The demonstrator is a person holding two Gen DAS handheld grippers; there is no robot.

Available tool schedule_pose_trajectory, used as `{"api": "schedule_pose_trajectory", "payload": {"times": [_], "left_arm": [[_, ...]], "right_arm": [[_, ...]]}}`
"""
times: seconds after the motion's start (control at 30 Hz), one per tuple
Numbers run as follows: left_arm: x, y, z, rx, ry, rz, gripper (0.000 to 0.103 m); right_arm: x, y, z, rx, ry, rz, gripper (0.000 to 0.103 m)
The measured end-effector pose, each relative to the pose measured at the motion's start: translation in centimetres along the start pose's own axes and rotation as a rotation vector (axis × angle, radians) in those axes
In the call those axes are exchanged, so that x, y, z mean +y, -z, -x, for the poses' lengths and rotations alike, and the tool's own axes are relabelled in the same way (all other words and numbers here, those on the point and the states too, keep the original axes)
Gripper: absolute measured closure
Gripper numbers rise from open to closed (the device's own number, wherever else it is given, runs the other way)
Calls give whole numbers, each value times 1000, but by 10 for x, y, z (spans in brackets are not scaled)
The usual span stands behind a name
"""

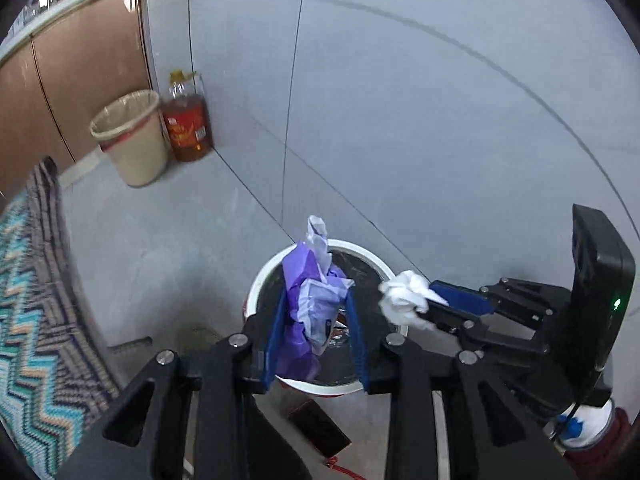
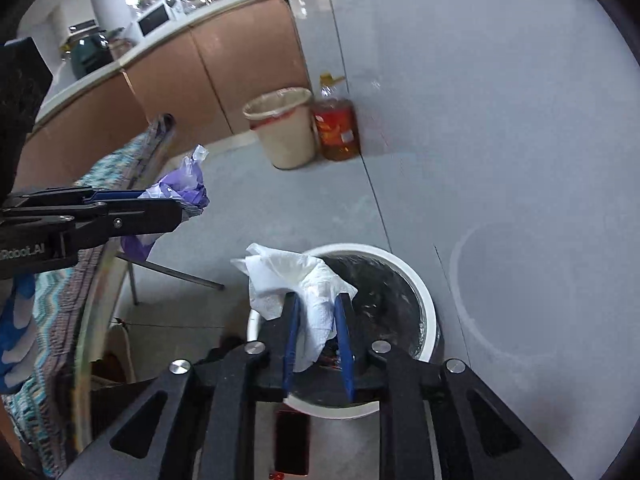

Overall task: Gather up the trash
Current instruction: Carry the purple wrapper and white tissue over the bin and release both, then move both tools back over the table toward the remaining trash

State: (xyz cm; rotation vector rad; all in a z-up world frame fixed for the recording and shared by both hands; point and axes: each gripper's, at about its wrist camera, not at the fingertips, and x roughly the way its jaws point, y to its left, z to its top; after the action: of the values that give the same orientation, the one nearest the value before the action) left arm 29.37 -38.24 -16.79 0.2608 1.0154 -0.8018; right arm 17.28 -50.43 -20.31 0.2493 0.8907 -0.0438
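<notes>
My left gripper (image 1: 316, 296) is shut on a crumpled purple plastic wrapper (image 1: 314, 300) and holds it above a white-rimmed trash bin (image 1: 264, 276) lined with a black bag. My right gripper (image 2: 316, 300) is shut on a crumpled white paper tissue (image 2: 296, 276), also above the same bin (image 2: 424, 296). In the left wrist view the right gripper (image 1: 434, 300) comes in from the right with the tissue (image 1: 402, 298) over the bin's rim. In the right wrist view the left gripper (image 2: 176, 200) shows at the left with the purple wrapper (image 2: 184, 184).
A beige waste basket (image 1: 132, 136) and a large bottle of oil (image 1: 186, 124) stand against the grey wall by brown cabinets (image 2: 224, 64). A zigzag-patterned cloth (image 1: 32, 296) hangs at the left. A dark red object (image 1: 320, 428) lies on the floor below the bin.
</notes>
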Motion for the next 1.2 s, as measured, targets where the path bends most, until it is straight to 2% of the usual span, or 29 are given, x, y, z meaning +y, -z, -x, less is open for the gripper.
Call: {"api": "schedule_pose_trajectory", "payload": {"times": [0.07,0.1,0.13,0.2,0.43,0.57,0.83,1.2], "left_arm": [[1,-2,-12,18,10,20,73],[1,-3,-18,28,14,33,70],[1,-4,-22,35,20,42,64],[3,-8,-31,41,26,58,59],[3,-4,-29,35,42,75,58],[5,-1,-18,19,43,76,58],[0,5,47,-81,17,78,58],[-4,39,166,-237,-30,64,56]], "right_arm": [[-3,1,-12,21,13,-8,76],[-5,1,-18,30,21,-12,72],[-7,2,-23,40,28,-19,71],[-10,4,-32,52,37,-34,69],[-20,12,-36,64,50,-75,59],[-18,12,-32,59,53,-88,59],[-3,6,4,-7,31,-85,58],[50,-14,110,-211,-6,-7,51]]}}
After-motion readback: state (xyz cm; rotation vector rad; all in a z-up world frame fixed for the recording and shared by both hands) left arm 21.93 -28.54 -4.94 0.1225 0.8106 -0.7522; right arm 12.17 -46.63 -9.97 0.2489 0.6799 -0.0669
